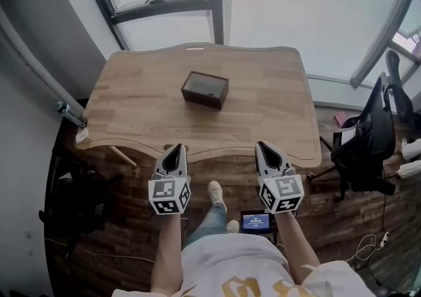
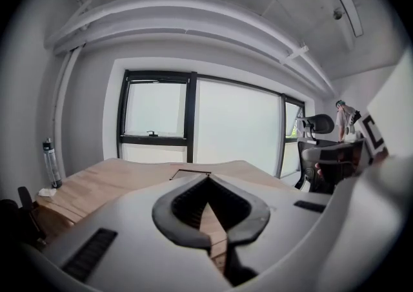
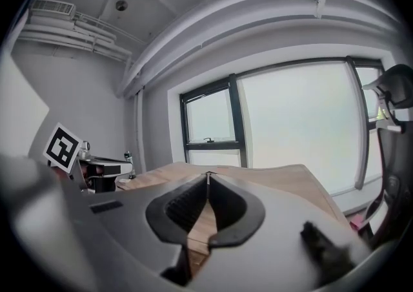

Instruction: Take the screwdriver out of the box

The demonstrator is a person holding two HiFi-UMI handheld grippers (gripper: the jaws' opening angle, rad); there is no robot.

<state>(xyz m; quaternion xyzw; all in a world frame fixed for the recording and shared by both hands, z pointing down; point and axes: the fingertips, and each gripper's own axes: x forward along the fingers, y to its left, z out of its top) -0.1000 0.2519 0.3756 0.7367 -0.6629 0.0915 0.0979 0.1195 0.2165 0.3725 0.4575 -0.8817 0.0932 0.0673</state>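
Observation:
A small dark open-topped box (image 1: 205,89) stands near the middle of the wooden table (image 1: 145,118); from here I cannot make out a screwdriver inside it. My left gripper (image 1: 175,148) hovers at the table's near edge, shut with nothing in it. To its right, also at the near edge, my right gripper (image 1: 262,145) is shut and empty too. In the left gripper view the closed jaws (image 2: 208,178) point across the table towards the box (image 2: 190,172). The right gripper view shows its tips (image 3: 207,174) meeting, with the tabletop (image 3: 271,177) beyond.
Large windows (image 1: 283,6) run behind the table. A black office chair (image 1: 368,135) stands at the right, a bottle (image 2: 50,163) at the table's left corner. A small screen device (image 1: 255,223) lies on the floor by the person's feet. A person (image 2: 346,118) stands far off.

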